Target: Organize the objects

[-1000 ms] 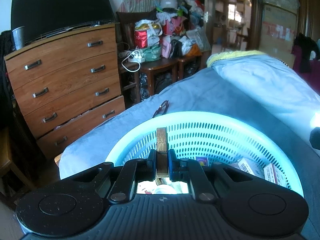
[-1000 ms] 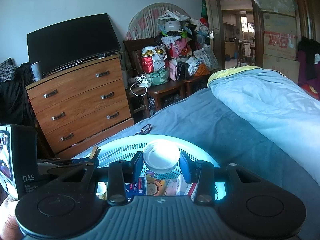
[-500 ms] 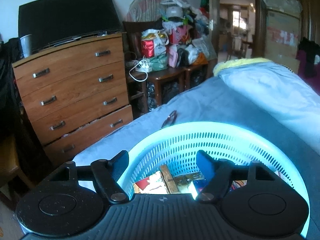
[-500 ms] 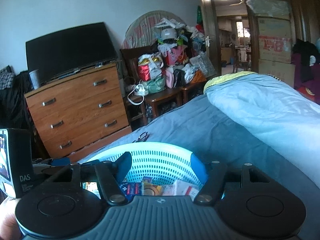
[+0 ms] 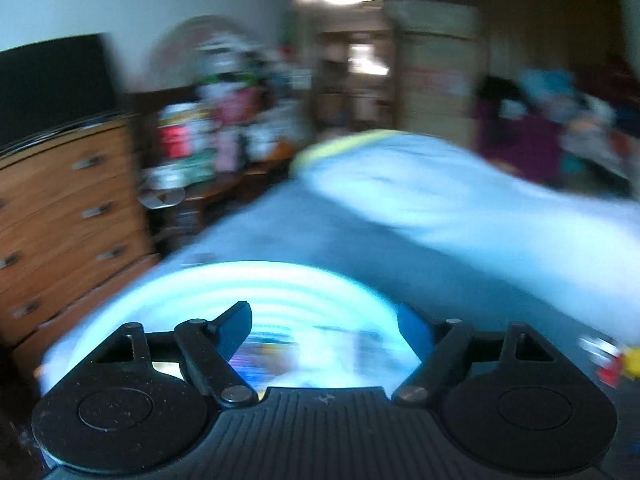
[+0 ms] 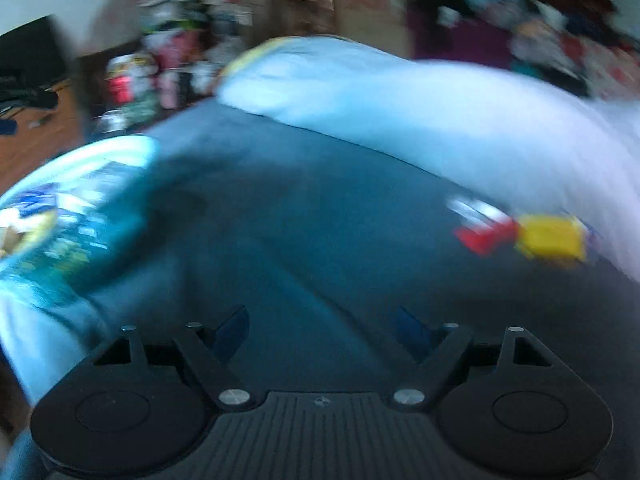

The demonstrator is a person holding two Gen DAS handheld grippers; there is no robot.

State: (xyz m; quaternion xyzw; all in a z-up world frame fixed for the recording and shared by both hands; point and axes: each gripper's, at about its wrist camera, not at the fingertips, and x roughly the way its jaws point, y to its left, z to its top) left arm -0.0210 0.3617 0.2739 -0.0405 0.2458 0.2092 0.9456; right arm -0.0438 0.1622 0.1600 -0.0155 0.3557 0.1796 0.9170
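Note:
Both views are motion-blurred. A light blue perforated basket (image 5: 272, 280) sits on the bed just ahead of my left gripper (image 5: 324, 320), which is open and empty above its near rim; blurred packets lie inside. In the right wrist view the basket (image 6: 80, 184) is at the far left with several items in it. My right gripper (image 6: 320, 324) is open and empty over the dark blue bedsheet (image 6: 320, 220). A red object (image 6: 486, 234) and a yellow object (image 6: 552, 238) lie together on the sheet ahead to the right, also seen as the red and yellow objects (image 5: 616, 362) at the left view's right edge.
A pale blue duvet (image 6: 400, 96) is heaped along the bed's far and right side. A wooden chest of drawers (image 5: 68, 216) with a black TV (image 5: 52, 84) stands left of the bed. Cluttered bags on a low table (image 5: 224, 136) and a doorway (image 5: 352, 80) lie beyond.
The left gripper let a wooden piece drop into the basket, the right gripper a white lid. Both are open now, and the right one has swung right, away from the basket.

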